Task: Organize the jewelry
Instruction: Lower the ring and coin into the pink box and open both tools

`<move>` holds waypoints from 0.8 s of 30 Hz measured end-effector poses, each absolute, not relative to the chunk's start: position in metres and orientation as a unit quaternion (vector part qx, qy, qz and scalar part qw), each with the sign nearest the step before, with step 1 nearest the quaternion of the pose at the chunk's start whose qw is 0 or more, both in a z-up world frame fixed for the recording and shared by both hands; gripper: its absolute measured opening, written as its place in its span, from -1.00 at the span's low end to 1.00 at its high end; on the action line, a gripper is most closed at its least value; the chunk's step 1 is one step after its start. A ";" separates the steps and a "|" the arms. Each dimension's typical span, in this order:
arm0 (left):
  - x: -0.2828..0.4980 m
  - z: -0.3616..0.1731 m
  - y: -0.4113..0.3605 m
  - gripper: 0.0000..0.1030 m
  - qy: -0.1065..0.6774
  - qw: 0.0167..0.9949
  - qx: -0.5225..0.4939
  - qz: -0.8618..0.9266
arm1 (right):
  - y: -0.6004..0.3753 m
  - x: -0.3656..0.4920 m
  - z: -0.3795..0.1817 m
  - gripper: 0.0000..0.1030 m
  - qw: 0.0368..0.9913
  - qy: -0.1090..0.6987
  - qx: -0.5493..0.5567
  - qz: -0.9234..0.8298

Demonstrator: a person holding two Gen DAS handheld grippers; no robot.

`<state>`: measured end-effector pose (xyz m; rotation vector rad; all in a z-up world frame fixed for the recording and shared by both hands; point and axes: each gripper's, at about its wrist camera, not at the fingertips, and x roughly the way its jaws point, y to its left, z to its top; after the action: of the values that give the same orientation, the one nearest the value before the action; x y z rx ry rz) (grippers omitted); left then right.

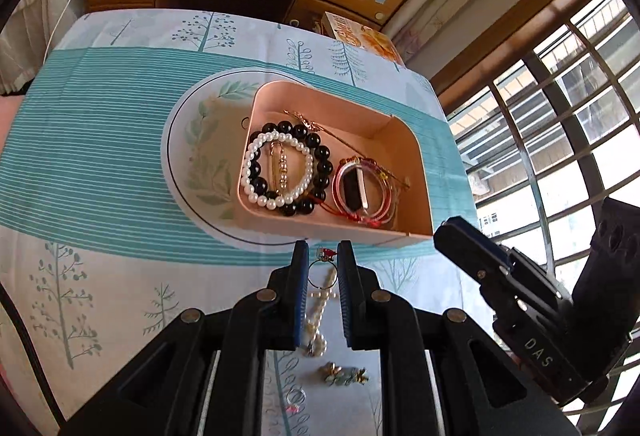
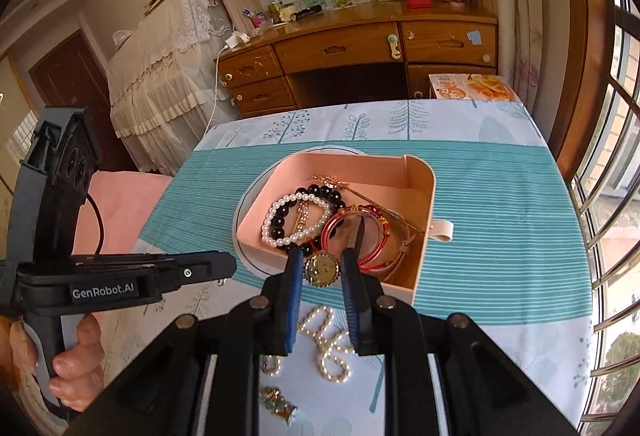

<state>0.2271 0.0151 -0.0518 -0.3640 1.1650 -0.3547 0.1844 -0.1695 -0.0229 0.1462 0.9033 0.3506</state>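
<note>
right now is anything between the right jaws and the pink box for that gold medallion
Nothing visible blocks it. The gold medallion sits between the right gripper jaws, right at the near wall of the pink box. The box is open on top; bracelets already lie inside, leaving bare floor toward the back.

Your pink box already holds a pearl bracelet lying over black beads, with red bangles beside them. A pearl strand lies loose on the cloth.
</note>
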 end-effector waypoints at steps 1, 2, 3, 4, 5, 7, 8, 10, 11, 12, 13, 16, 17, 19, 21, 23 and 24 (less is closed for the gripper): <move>0.233 -0.055 0.014 -0.77 0.546 0.802 -0.180 -0.163 | -0.172 0.191 -0.027 -0.63 0.878 0.440 0.085 0.166; 0.238 -0.058 0.014 -0.77 0.548 0.800 -0.187 -0.161 | -0.175 0.197 -0.031 -0.63 0.876 0.444 0.096 0.162; 0.243 -0.059 0.011 -0.77 0.547 0.800 -0.190 -0.158 | -0.177 0.202 -0.033 -0.63 0.874 0.447 0.105 0.158; 0.247 -0.059 0.010 -0.77 0.546 0.801 -0.191 -0.156 | -0.179 0.206 -0.035 -0.63 0.874 0.447 0.111 0.155; 0.251 -0.057 0.008 -0.77 0.544 0.803 -0.190 -0.153 | -0.181 0.210 -0.035 -0.63 0.873 0.448 0.116 0.152; 0.258 -0.051 0.004 -0.77 0.536 0.810 -0.185 -0.149 | -0.185 0.217 -0.036 -0.63 0.871 0.451 0.124 0.149; 0.261 -0.048 0.002 -0.77 0.532 0.814 -0.183 -0.147 | -0.185 0.220 -0.035 -0.62 0.871 0.452 0.125 0.148; 0.268 -0.041 -0.002 -0.77 0.524 0.821 -0.179 -0.142 | -0.186 0.226 -0.035 -0.62 0.870 0.455 0.124 0.144; 0.271 -0.038 -0.003 -0.77 0.520 0.824 -0.176 -0.138 | -0.186 0.228 -0.035 -0.61 0.869 0.457 0.124 0.140; 0.274 -0.037 -0.005 -0.77 0.518 0.827 -0.173 -0.134 | -0.187 0.230 -0.036 -0.61 0.868 0.460 0.125 0.138; 0.276 -0.036 -0.007 -0.77 0.517 0.829 -0.169 -0.131 | -0.189 0.232 -0.037 -0.61 0.865 0.465 0.129 0.137; 0.279 -0.034 -0.009 -0.59 0.517 0.831 -0.161 -0.128 | -0.192 0.234 -0.042 -0.61 0.854 0.480 0.141 0.143; 0.279 -0.034 -0.009 -0.48 0.516 0.832 -0.160 -0.126 | -0.192 0.233 -0.044 -0.61 0.853 0.481 0.142 0.143; 0.277 -0.033 -0.008 0.04 0.512 0.836 -0.157 -0.119 | -0.193 0.231 -0.045 -0.61 0.853 0.482 0.142 0.143; 0.273 -0.031 -0.006 0.16 0.505 0.842 -0.153 -0.113 | -0.195 0.228 -0.046 -0.61 0.853 0.482 0.142 0.143; 0.267 -0.029 -0.005 0.16 0.502 0.845 -0.144 -0.113 | -0.195 0.222 -0.044 -0.61 0.854 0.479 0.142 0.146; 0.264 -0.028 -0.004 0.16 0.501 0.847 -0.137 -0.112 | -0.195 0.218 -0.043 -0.61 0.856 0.476 0.139 0.148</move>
<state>0.2639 -0.0038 -0.0278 -0.2891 1.0568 -0.2357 0.2184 -0.1950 -0.0431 0.2925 1.0005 0.3102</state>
